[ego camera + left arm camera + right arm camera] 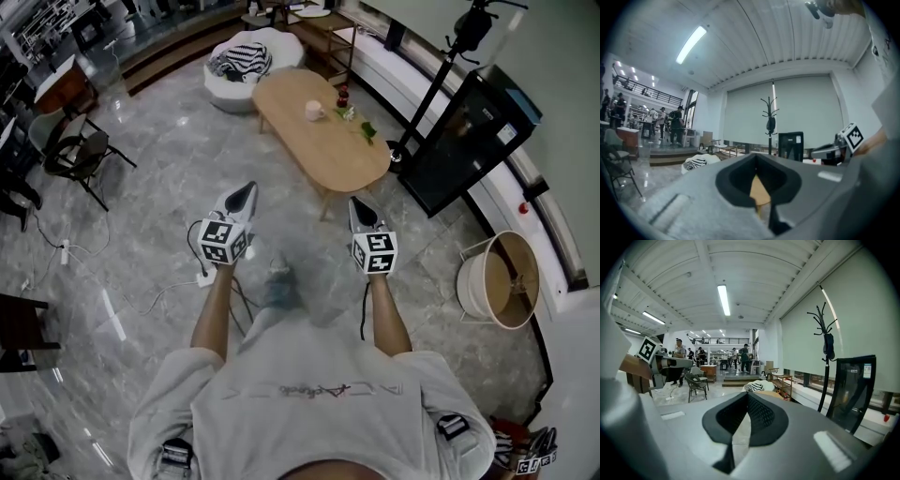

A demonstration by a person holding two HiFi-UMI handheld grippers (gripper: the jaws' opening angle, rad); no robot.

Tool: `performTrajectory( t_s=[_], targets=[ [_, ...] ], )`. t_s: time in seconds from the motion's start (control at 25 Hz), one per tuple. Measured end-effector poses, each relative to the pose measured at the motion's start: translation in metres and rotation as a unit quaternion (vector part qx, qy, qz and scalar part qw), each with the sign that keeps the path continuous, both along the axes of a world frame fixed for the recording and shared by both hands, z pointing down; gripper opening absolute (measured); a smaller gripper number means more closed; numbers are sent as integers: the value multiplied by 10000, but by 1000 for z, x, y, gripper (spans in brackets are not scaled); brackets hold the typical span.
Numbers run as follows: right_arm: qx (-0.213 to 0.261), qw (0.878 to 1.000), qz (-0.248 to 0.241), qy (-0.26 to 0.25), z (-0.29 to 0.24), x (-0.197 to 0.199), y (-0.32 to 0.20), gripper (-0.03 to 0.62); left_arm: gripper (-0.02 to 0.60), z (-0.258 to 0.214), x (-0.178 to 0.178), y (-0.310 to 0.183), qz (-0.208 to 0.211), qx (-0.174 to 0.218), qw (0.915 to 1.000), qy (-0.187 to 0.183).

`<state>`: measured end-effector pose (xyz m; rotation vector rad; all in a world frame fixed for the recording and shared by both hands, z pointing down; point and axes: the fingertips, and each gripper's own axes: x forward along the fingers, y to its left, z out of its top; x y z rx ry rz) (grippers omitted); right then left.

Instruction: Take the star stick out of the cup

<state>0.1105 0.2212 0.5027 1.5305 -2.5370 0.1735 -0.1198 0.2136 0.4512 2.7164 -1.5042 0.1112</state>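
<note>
Right gripper (356, 204) closed and empty; left gripper (248, 190) seemingly likewise.

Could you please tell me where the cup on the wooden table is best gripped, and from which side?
Probably its side wall, coming level from the near side: the cup stands upright on the table with bare wood around it. Its contents are unclear.
</note>
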Motion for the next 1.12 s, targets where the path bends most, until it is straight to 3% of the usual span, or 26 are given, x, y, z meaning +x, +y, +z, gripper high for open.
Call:
performTrajectory(
  t_s=[0.6, 1.12],
  targets=[
    [-137, 9998, -48, 156, -2, -65, -189, 5, 2, 6, -55, -190, 62, -188, 9998, 102],
    [-257, 9993, 92, 255, -6, -107, -335, 5, 2, 4, -86, -345, 392, -287, 9988, 100]
  ],
)
